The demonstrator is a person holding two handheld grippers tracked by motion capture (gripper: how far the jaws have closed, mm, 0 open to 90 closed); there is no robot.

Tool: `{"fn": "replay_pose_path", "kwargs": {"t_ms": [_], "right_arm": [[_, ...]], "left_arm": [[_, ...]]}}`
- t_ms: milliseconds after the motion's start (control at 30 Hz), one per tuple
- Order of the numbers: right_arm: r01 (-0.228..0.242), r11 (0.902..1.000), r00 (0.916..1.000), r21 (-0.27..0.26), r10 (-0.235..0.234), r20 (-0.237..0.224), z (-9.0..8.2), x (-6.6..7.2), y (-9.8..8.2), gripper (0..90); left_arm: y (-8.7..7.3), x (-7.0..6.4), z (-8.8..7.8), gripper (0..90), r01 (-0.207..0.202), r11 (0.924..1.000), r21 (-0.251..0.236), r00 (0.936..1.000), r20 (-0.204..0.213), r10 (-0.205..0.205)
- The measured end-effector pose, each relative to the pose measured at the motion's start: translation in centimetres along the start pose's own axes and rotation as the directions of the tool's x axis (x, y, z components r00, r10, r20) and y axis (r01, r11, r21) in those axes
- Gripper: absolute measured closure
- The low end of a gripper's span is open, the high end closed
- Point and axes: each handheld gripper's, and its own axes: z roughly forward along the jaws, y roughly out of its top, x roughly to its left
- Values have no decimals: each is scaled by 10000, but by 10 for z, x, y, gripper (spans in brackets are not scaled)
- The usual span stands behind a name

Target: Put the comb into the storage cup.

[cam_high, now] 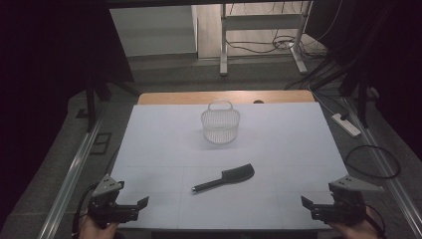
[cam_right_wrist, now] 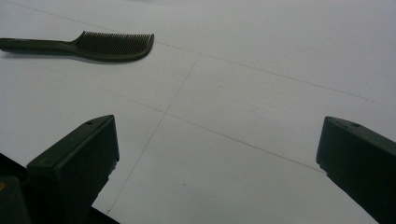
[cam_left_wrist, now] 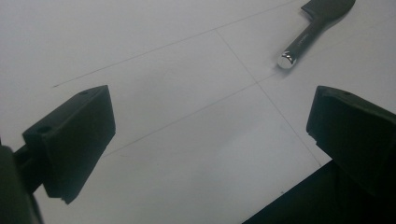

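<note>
both tongs, left tongs (cam_high: 144,202) and right tongs (cam_high: 304,202), are showing black blocky jaws, grey three-cornered plates on top, black cables trailing.

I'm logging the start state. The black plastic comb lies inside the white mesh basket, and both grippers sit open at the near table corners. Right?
Not quite. In the high view the black plastic comb lies flat on the white table, nearer the person than the white mesh basket and apart from it. The left gripper and right gripper do sit open at the near corners.
</note>
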Motion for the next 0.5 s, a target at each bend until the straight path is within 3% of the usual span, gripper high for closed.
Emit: {"fn": "replay_pose_path", "kwargs": {"t_ms": [500], "right_arm": [[180,9998,9997,66,-179,-167,0,1,0,0]], "left_arm": [[-1,2,-2,23,55,9999,-152,9997,246,-52]]}}
